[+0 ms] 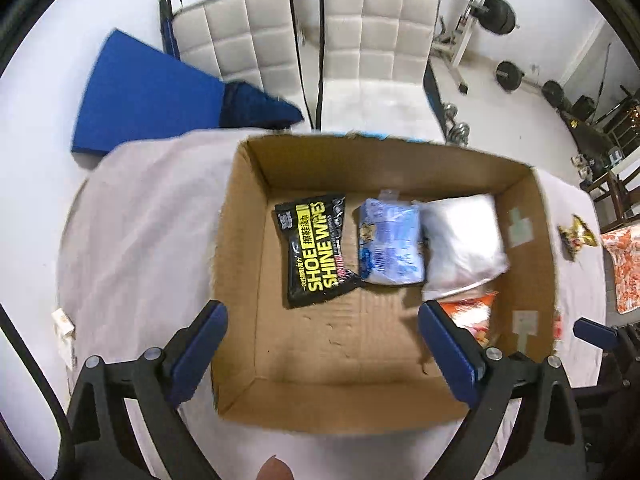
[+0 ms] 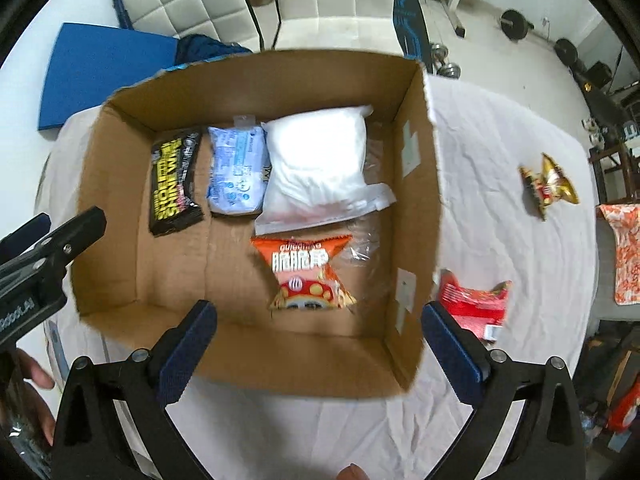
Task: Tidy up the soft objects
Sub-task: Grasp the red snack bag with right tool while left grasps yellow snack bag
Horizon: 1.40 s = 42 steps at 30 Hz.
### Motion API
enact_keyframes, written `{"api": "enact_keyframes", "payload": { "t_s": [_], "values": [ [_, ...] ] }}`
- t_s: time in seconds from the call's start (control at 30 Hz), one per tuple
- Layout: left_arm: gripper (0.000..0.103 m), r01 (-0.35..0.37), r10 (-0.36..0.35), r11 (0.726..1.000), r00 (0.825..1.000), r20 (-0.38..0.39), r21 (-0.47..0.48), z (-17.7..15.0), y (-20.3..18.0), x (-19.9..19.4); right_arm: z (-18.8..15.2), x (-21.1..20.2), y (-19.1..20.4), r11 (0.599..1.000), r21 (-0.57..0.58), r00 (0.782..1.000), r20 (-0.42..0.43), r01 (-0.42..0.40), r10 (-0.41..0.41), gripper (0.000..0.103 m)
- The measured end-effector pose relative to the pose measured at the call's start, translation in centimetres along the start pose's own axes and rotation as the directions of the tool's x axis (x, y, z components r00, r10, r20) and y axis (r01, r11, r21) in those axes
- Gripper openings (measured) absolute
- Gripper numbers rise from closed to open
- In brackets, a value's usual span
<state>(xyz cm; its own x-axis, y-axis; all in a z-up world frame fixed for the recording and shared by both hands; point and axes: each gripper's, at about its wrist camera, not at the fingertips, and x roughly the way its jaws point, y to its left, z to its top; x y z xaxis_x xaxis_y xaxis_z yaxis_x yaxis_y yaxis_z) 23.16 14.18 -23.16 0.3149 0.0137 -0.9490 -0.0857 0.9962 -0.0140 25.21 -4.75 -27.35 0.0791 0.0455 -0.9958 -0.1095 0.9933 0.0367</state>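
Both the left gripper [image 1: 322,340] and the right gripper [image 2: 318,334] hang wide and empty over the near edge of the box [image 2: 256,76]. Inside lie the wipes [image 2: 174,182], a blue pack [image 2: 238,170], a white bag [image 2: 316,160] and an orange snack [image 2: 308,276]. Two items wait on the surface [image 2: 500,152] outside: a red packet [image 2: 474,304] just right of the box, and a gold wrapper [image 2: 548,184] farther off. The red packet looks like the next pick; it probably wants a pinch across its crumpled middle, a lift clear of the box wall, and a drop into the bare near-left floor.

I see bright, even room light and soft shadows inside the cardboard box [image 1: 240,240]; around it, fisheye bending and slight motion blur.
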Motion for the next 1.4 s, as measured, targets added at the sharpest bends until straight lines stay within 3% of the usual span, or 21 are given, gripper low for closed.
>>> {"api": "enact_keyframes", "payload": {
  "t_s": [0.4,0.63,0.77,0.93,1.0,1.1,1.4],
  "values": [
    [0.098,0.028,-0.028,1.000,0.994,0.102,-0.005,-3.2,-2.0,-8.8,-5.6,-8.9,-1.4,1.000,-0.020,0.988,0.150,-0.019,0.022,0.103],
    [0.098,0.056,-0.055,0.998,0.990,0.127,-0.006,-3.7,-4.1,-10.9,-7.6,-11.8,-2.8,0.997,-0.013,0.982,0.173,-0.080,0.081,0.103],
    [0.098,0.035,-0.034,0.999,0.993,0.116,-0.005,-3.6,-5.6,-9.9,-7.8,-11.9,-6.1,0.993,0.049,0.979,0.177,-0.106,0.096,0.103],
    [0.098,0.024,-0.023,1.000,0.999,0.044,-0.006,-3.8,-7.8,-5.5,-6.9,-7.4,-13.7,0.980,0.196,0.993,0.116,-0.035,0.013,0.103],
    [0.098,0.021,-0.021,1.000,1.000,0.000,0.001,-4.0,-8.8,-3.3,-6.4,-4.1,-16.7,0.968,0.249,0.999,0.052,-0.007,-0.006,0.103],
    [0.098,0.017,-0.017,1.000,0.999,-0.051,0.012,-4.2,-10.2,-0.6,-5.7,1.0,-19.5,0.953,0.302,0.998,-0.037,-0.036,0.049,0.103],
    [0.098,0.008,-0.003,0.999,0.991,-0.131,0.042,-3.5,-13.1,3.7,-3.1,11.0,-19.6,0.943,0.333,0.986,-0.153,-0.014,0.068,0.103]
  ]
}}
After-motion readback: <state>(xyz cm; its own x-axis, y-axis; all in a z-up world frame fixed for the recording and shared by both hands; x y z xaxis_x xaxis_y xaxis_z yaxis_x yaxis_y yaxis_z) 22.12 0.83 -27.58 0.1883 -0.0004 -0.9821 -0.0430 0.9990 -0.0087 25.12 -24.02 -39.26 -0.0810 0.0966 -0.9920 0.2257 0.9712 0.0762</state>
